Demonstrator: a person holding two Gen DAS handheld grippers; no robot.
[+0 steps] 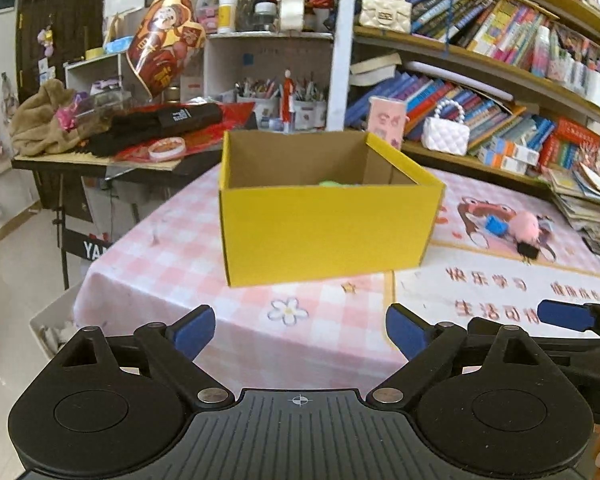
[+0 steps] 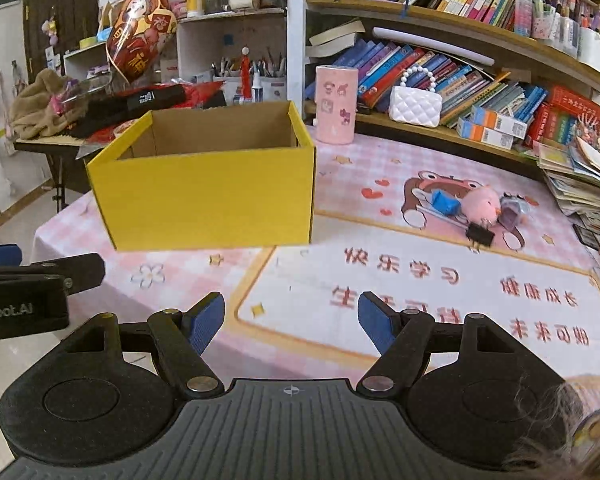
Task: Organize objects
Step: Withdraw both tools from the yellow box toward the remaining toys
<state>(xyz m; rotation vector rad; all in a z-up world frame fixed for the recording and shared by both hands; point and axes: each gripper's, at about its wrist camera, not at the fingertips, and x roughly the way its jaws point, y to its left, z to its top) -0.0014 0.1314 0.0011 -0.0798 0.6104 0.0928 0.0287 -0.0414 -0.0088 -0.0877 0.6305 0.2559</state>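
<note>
An open yellow cardboard box (image 1: 324,232) (image 2: 208,196) stands on the pink checked tablecloth (image 1: 172,264). A green thing (image 1: 334,184) peeks above its front wall. To its right lie a blue block (image 2: 444,203) (image 1: 495,225), a pink plush ball (image 2: 482,204) (image 1: 525,227), a black binder clip (image 2: 479,235) (image 1: 527,250) and a small purple-grey item (image 2: 512,210). My left gripper (image 1: 300,330) is open and empty, in front of the box. My right gripper (image 2: 290,318) is open and empty, over the printed mat (image 2: 420,280).
A pink cylindrical cup (image 2: 336,104) stands behind the box. Bookshelves (image 2: 460,56) with white handbags line the back right. A stack of magazines (image 2: 588,184) lies at the far right. A cluttered keyboard stand (image 1: 100,152) is at the left. The table's left edge drops to the floor.
</note>
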